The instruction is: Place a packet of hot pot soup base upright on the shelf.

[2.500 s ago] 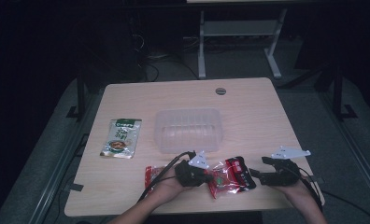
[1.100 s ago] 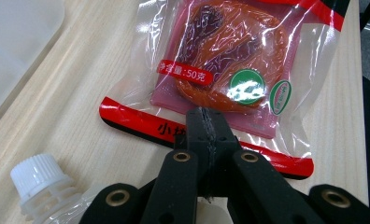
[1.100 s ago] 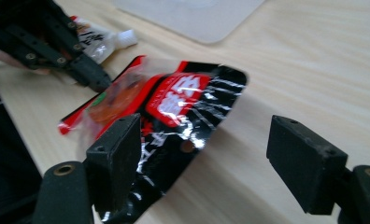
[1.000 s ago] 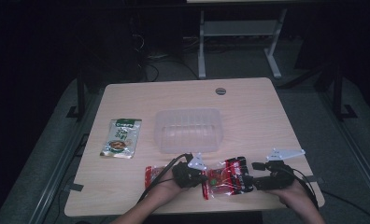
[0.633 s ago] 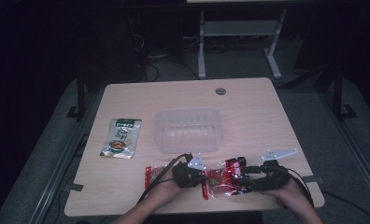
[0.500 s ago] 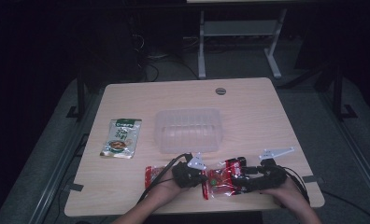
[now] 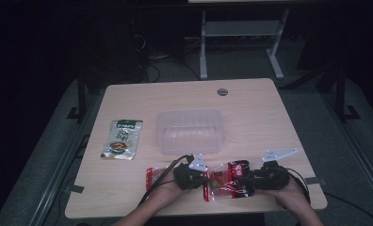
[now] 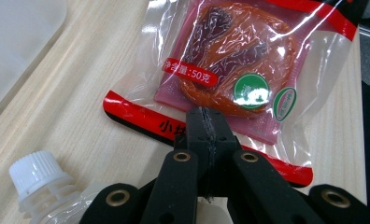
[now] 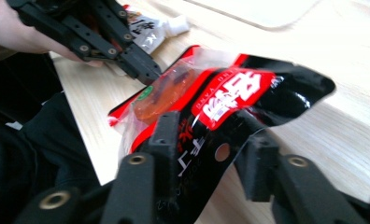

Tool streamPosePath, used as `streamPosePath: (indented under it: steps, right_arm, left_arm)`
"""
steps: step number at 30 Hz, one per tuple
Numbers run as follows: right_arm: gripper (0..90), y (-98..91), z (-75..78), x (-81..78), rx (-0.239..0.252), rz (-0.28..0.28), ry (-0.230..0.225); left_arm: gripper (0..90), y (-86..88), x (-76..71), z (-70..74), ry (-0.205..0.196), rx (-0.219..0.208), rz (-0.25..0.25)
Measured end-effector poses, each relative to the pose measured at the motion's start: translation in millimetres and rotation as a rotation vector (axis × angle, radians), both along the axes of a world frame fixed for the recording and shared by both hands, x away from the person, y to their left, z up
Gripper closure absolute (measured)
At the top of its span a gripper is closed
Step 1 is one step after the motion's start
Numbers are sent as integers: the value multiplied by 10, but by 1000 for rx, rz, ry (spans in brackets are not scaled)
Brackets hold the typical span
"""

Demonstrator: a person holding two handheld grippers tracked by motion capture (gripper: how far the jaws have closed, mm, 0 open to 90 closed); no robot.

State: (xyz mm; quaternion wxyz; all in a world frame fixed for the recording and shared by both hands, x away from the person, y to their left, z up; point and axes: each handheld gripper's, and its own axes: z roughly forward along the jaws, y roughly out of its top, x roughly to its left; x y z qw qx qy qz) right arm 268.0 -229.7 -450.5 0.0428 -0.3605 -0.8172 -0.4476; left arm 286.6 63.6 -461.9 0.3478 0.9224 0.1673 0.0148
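Note:
A red and black snack packet (image 7: 228, 182) with a clear window lies near the table's front edge. My left gripper (image 7: 207, 181) is shut on its red-trimmed edge (image 8: 141, 119), jaws (image 8: 206, 122) pinched flat together. My right gripper (image 7: 248, 179) has just been closing on the packet's black end (image 9: 267, 93). That end sits between its jaws (image 9: 211, 142) and bows up as the pads squeeze its sides. In the right gripper view the left gripper (image 9: 145, 70) comes in from the upper left onto the packet's clear part.
A clear plastic container (image 7: 190, 130) stands mid-table behind the packet. A green sachet (image 7: 122, 138) lies at the left. A spouted pouch with a white cap (image 8: 36, 171) lies beside my left hand (image 7: 154, 177). The table edge (image 7: 194, 213) is close to both hands.
The right gripper has moved left up to the packet, and its jaws have narrowed around the black end. The left gripper has kept still, holding the packet.

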Motion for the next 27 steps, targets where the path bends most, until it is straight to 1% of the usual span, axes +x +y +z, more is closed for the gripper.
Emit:
streamPosePath:
  steps: [1, 5, 8, 11, 12, 16, 17, 20, 21, 22, 23, 27]
  right_arm:
    - [682, 13, 4, -1, 4, 8, -9]
    - [768, 60, 42, -18, 8, 27, -39]
    - [815, 90, 58, -25, 11, 42, -44]
    - [859, 112, 67, -32, 8, 61, -63]
    - [869, 121, 72, -35, 7, 67, -68]
    - [894, 146, 95, -29, 22, 85, -88]
    - [895, 153, 100, -29, 26, 88, -91]
    - [897, 164, 112, -35, 36, 91, -92]
    - [897, 166, 115, -35, 37, 96, -105]
    - [898, 170, 120, -40, 39, 95, -104]
    - [898, 171, 123, -40, 43, 97, -107]
    - [898, 206, 156, -62, 76, 102, -116]
  left_arm:
    - [898, 8, 9, 6, -3, 13, -12]
    - [898, 10, 10, 6, -3, 12, -12]
    - [898, 10, 10, 4, 0, 10, -10]
    - [898, 9, 11, -1, 5, 1, -4]
    - [898, 14, 16, 2, 3, 6, -11]
    - [898, 15, 15, -2, 7, 0, -6]
    - [898, 15, 14, -5, 9, -7, -2]
    - [898, 18, 13, -8, 18, -15, 6]
    - [898, 21, 18, -5, 23, -13, 4]
    - [898, 27, 28, -4, 21, -9, -2]
    - [898, 29, 37, -7, 28, -14, 1]
    - [898, 35, 60, -7, 39, -18, 3]
